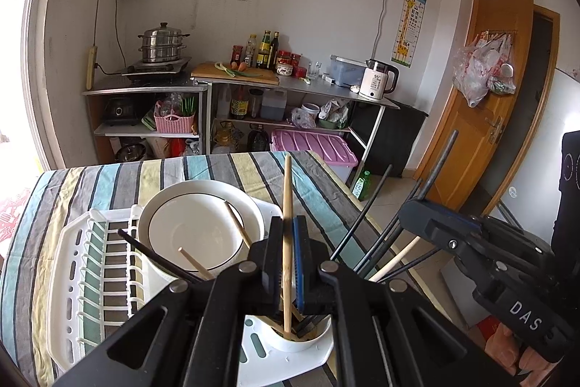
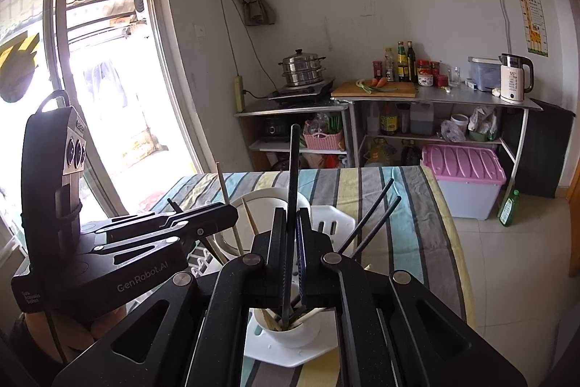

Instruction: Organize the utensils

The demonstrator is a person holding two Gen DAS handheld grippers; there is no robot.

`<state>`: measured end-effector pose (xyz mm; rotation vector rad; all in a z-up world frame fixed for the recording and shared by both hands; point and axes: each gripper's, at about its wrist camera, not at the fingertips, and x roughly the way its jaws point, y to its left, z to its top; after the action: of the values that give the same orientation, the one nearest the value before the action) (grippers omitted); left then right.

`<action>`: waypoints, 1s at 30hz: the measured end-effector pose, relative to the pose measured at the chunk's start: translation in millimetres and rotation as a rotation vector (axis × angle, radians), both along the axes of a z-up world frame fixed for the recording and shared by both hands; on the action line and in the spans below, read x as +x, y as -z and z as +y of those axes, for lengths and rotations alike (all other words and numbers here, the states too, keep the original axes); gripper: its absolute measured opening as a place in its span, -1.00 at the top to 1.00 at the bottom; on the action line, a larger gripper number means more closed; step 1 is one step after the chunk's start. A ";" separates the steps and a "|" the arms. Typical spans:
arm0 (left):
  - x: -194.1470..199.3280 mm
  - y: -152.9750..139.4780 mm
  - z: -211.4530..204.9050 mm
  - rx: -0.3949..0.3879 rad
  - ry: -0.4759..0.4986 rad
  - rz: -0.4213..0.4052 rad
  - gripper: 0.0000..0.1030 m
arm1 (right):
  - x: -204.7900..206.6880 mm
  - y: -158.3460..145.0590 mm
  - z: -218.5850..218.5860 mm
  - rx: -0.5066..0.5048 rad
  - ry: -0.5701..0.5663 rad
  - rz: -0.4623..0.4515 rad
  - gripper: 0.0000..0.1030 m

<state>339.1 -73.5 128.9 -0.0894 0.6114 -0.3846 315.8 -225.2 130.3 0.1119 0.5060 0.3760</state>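
Note:
My left gripper point(image 1: 288, 234) is shut on a wooden chopstick point(image 1: 287, 205) that stands upright, its lower end inside the white utensil cup point(image 1: 297, 343). My right gripper point(image 2: 291, 227) is shut on a black chopstick point(image 2: 293, 169), also upright with its lower end in the same cup point(image 2: 290, 332). Several more black and wooden chopsticks lean out of the cup. The cup sits at the corner of a white dish rack point(image 1: 94, 263) that holds a white bowl point(image 1: 195, 231). The right gripper shows at the right of the left wrist view point(image 1: 435, 223).
The rack stands on a table with a striped cloth point(image 1: 72, 191). Behind are kitchen shelves with a steamer pot point(image 1: 161, 42), bottles, a kettle point(image 1: 377, 78) and a pink bin point(image 1: 311, 144). A wooden door point(image 1: 485, 97) is at the right, a window point(image 2: 90, 60) at the left.

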 end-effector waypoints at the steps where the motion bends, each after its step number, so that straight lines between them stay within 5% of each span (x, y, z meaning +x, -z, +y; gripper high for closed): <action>1: 0.3 3.0 -0.2 0.001 0.000 0.007 0.89 | 0.7 2.3 0.1 -0.003 0.001 0.005 0.91; 22: -6.8 31.4 6.8 0.052 -0.057 0.047 0.87 | -3.0 14.7 -4.2 -0.017 -0.004 0.050 0.89; 30: -23.9 32.9 7.5 0.065 -0.051 0.041 0.85 | -18.7 13.7 -8.1 -0.019 0.000 0.036 0.68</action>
<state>315.3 -66.0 96.0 -0.0507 0.6605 -0.3135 297.2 -233.4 116.6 0.1005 0.5451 0.3693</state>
